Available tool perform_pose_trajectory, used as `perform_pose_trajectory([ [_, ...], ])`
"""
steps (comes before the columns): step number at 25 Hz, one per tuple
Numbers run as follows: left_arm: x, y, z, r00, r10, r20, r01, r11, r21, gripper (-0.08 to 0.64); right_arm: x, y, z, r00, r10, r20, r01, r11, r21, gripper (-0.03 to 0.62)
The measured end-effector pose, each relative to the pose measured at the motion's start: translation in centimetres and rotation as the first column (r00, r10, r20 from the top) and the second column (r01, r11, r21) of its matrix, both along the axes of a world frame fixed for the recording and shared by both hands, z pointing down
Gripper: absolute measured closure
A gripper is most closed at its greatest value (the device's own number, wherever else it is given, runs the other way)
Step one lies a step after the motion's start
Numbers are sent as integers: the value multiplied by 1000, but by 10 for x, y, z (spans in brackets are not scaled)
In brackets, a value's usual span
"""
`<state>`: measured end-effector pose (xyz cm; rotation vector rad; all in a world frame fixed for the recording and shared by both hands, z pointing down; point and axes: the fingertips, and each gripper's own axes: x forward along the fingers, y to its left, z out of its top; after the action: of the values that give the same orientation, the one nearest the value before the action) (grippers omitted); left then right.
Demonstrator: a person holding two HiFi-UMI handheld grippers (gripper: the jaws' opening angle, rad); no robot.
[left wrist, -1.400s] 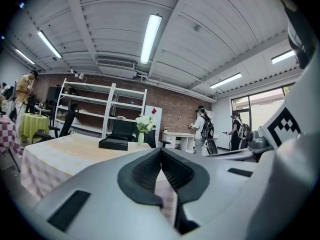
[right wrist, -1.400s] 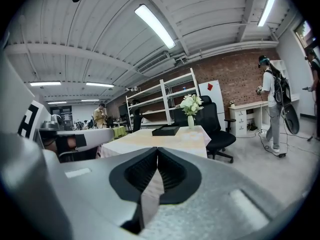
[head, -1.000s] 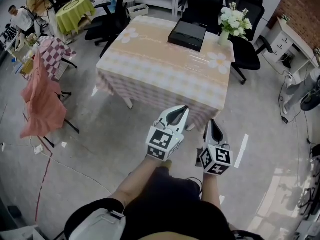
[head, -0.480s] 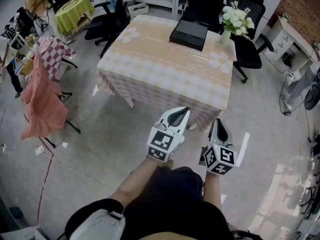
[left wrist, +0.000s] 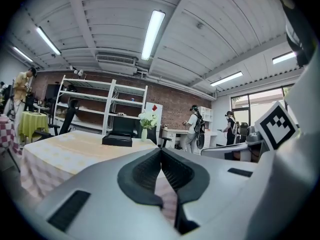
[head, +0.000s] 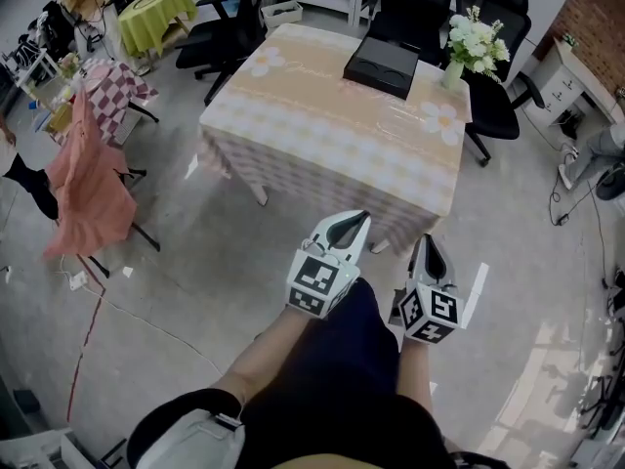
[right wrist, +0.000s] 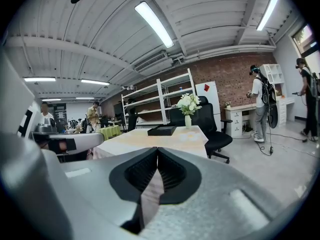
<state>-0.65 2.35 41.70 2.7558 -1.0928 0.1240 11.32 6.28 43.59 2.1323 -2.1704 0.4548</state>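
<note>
I hold both grippers side by side in front of my body, over the floor a short way from a table (head: 322, 149) with a pale orange checked cloth. My left gripper (head: 349, 220) is shut and holds nothing; its jaws meet at the tips (left wrist: 161, 149). My right gripper (head: 428, 239) is shut and empty too, with its jaws together (right wrist: 157, 149). On the far end of the table lie a flat black box (head: 381, 65) and a vase of white flowers (head: 476, 45). Both also show in the gripper views: the box (left wrist: 118, 140) (right wrist: 162, 130) and the flowers (left wrist: 146, 122) (right wrist: 189, 105).
Black office chairs (head: 493, 96) stand behind the table. At the left are a pink draped chair (head: 93, 193), a checked table (head: 109, 81) and a green round table (head: 156, 5). White shelving (left wrist: 95, 106) lines the brick wall. People (right wrist: 260, 101) stand near a white desk at the right.
I have moved a little nearer the table; it sits lower and closer in the head view. People at the right have shifted. Both grippers stay shut.
</note>
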Motion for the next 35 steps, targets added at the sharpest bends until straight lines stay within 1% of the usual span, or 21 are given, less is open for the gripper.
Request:
perform_pose_trajectory([
  [9,1,-13,-5,1000,-21,6,21,1000,-4,552,5,-10,4,1000,0,9,0,1000,-11,588],
  [13,8,-26,6,1000,-18,10,18,1000,-13,552,13,-24,5,1000,0,9,0,1000,-9,588],
  [16,14,-39,5,1000,-22,10,22,1000,-12,552,18,-37,7,1000,-3,10,3,1000,-15,588],
  [22,24,-68,9,999,-34,8,34,999,-40,552,21,-68,6,1000,-24,13,24,1000,-20,588],
  [25,34,-83,14,1000,-22,9,22,999,-44,552,28,-83,8,1000,-29,12,29,999,-33,588],
  [35,58,-133,12,999,-20,40,22,998,-54,552,46,-138,3,998,-54,24,55,998,-42,588],
])
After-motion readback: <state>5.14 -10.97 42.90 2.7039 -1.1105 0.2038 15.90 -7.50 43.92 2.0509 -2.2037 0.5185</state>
